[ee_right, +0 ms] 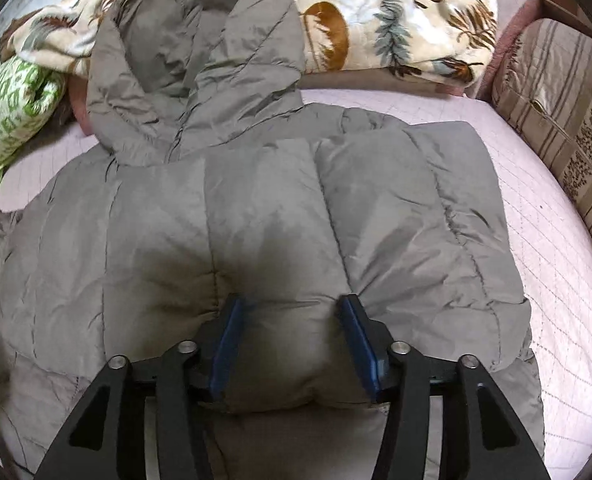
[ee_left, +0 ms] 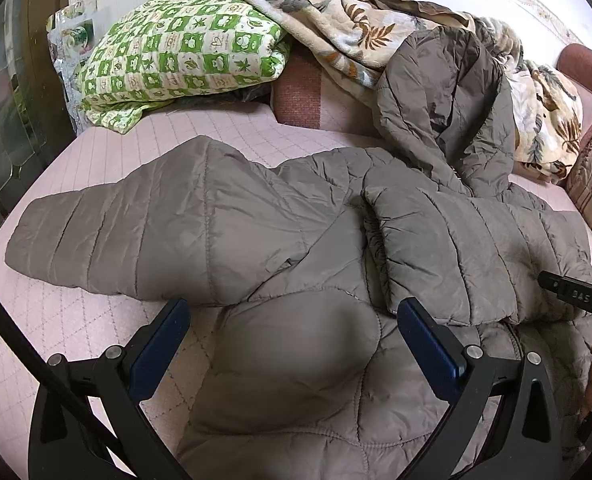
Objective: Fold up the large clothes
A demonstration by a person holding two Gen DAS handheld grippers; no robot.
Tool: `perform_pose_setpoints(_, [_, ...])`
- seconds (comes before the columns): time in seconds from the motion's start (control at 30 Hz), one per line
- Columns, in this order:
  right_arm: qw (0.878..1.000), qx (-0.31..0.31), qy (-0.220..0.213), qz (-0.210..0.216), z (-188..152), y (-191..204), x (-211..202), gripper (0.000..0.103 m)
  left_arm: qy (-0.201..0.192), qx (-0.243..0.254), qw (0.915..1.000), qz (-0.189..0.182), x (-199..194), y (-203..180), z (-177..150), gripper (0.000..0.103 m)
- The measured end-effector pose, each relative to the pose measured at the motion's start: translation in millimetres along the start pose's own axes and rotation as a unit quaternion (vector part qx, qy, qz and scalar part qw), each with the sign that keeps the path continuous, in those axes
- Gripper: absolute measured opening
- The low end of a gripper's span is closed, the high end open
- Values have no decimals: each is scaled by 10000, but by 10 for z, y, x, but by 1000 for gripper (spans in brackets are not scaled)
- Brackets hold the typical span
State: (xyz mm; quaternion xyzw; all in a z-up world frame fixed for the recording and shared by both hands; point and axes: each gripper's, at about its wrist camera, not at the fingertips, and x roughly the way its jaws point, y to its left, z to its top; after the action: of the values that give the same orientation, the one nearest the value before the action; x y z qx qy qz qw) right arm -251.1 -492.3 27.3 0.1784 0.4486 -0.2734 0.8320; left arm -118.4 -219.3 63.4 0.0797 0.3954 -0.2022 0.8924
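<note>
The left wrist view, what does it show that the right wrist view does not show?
Only the left wrist view shows the outstretched sleeve and the open left gripper. Only the right wrist view shows the right gripper with a puffy fold of jacket between its fingers. Both show the hood, the floral blanket and the green pillow.

left claw (ee_left: 292,320): spread wide, hovering | right claw (ee_right: 290,312): part-closed, pinching fabric

A home, likely a bedroom or living room: a pink quilted bed (ee_left: 108,144) carries a green checked pillow (ee_left: 180,56) and a leaf-print blanket (ee_right: 396,12) along its far edge, with a striped cushion (ee_right: 564,108) at its right edge and a glass-panelled door (ee_left: 0,120) at left.
</note>
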Motion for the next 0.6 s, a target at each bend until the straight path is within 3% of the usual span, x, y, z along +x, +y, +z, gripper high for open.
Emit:
perform_pose_setpoints(0.07, [9999,1,-56,113,-3,-1,-99,57,0,-10,10000,-5,-1,4,-1,103])
perform_pose_setpoints(0.2, [9963,256,-330,757,-276,-20,-531,57,-16,-24,10000,3,-16,30,-1,103])
perform_pose_setpoints(0.3, [9884,42,-805,1288,-597,76,-851,58,-15,18,10000,59,-23,44,-20,103])
perform_pose_setpoints(0.37, [9832,-178,-1135,1416,-775,124,-922,58,-40,56,9999,105,-46,50,-35,103])
perform_pose_setpoints(0.47, [9822,-697,-968,1448,-783,305,-848,58,-110,148,9997,175,-86,52,-50,103])
perform_pose_setpoints(0.6, [9778,-664,-967,1737,-754,307,-813,58,-92,180,9992,347,-34,65,-56,103])
